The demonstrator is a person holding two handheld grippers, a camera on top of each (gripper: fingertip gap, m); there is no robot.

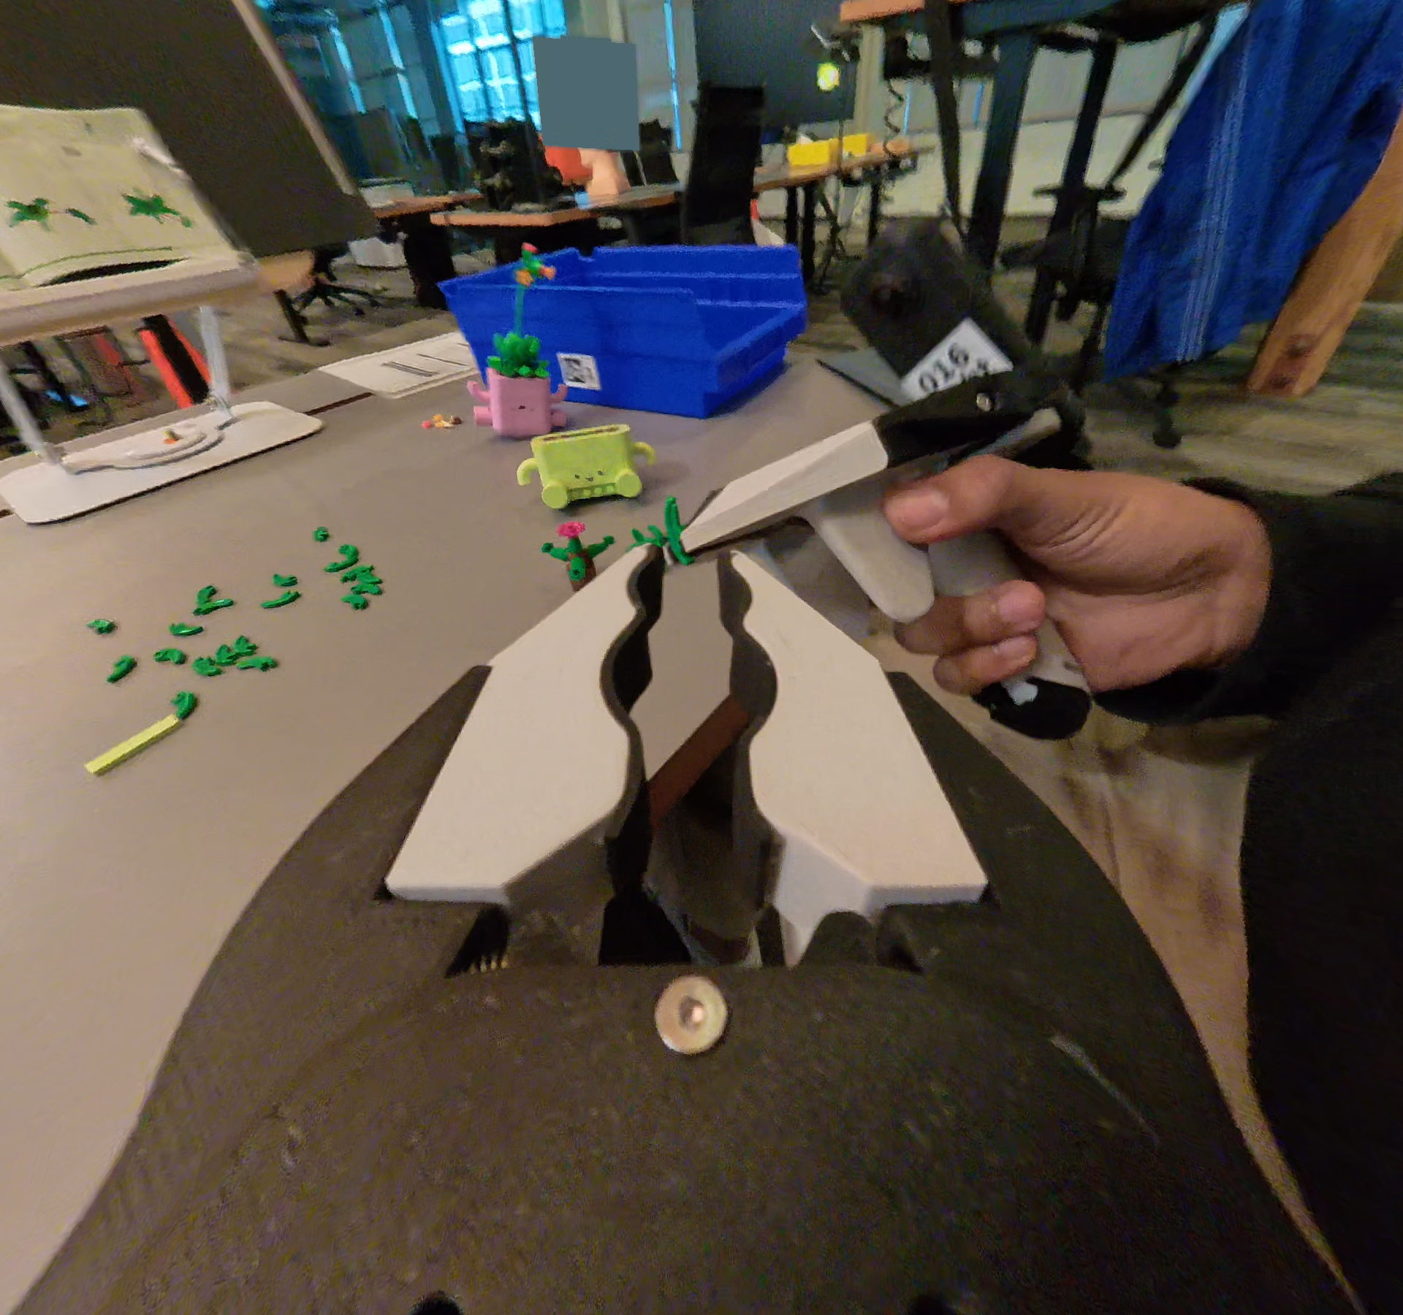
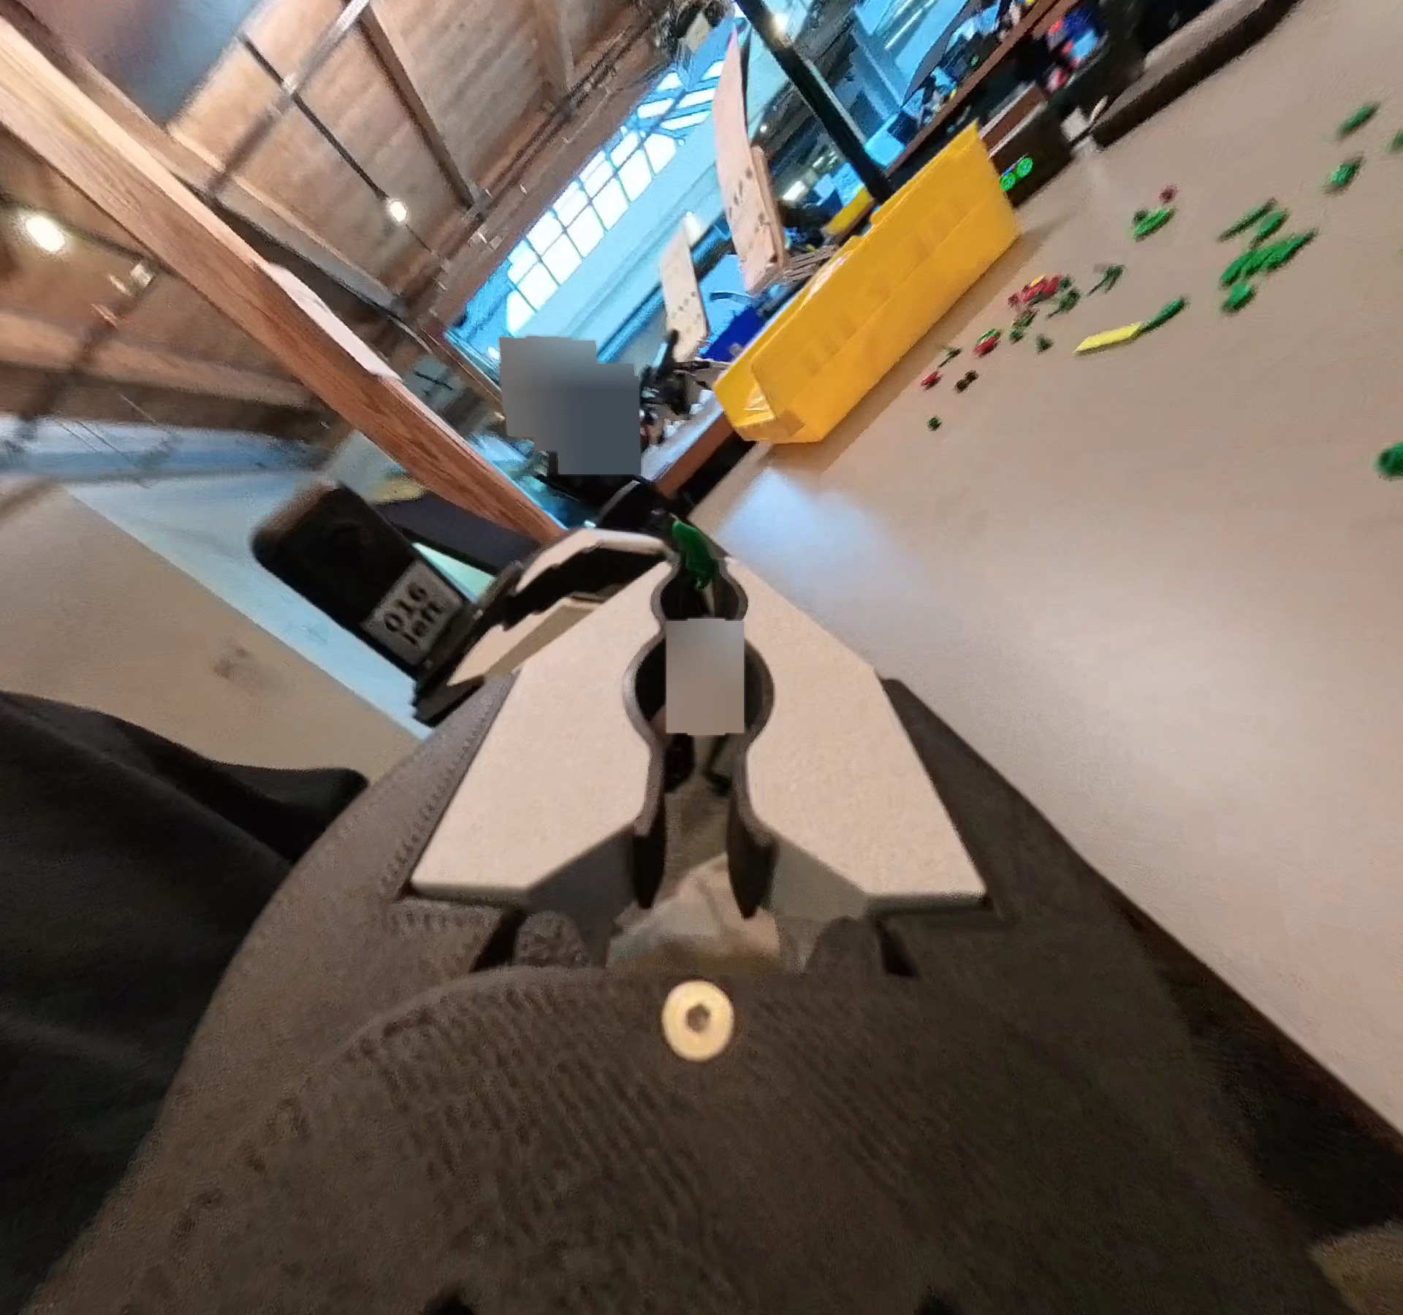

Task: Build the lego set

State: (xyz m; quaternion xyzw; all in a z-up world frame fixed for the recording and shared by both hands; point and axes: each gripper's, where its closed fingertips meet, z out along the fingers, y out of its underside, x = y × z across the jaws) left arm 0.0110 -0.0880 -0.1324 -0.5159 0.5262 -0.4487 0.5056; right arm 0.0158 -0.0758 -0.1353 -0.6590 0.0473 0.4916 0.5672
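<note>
My right gripper (image 2: pixel 695 574) is shut on a small green plant piece (image 2: pixel 692 548) that sticks out past its fingertips. In the left wrist view the right gripper (image 1: pixel 685 544) comes in from the right in a person's hand (image 1: pixel 1063 573), holding the green piece (image 1: pixel 673 529) against my left gripper's left fingertip. My left gripper (image 1: pixel 691 559) has its jaws a narrow gap apart, with bare table showing between them. A small cactus with a pink flower (image 1: pixel 577 551) stands just beyond. Loose green pieces (image 1: pixel 228 633) lie to the left.
A lime-green pot figure (image 1: pixel 584 470), a pink pot with a tall flower (image 1: pixel 518 398) and stacked blue bins (image 1: pixel 653 326) stand farther back. An instruction booklet (image 1: pixel 91 201) sits on a stand (image 1: pixel 152 451) at the left. A lime bar (image 1: pixel 133 743) lies nearby. A yellow bin (image 2: pixel 873 314) stands beyond. Left and right tips are no more than a few centimetres apart.
</note>
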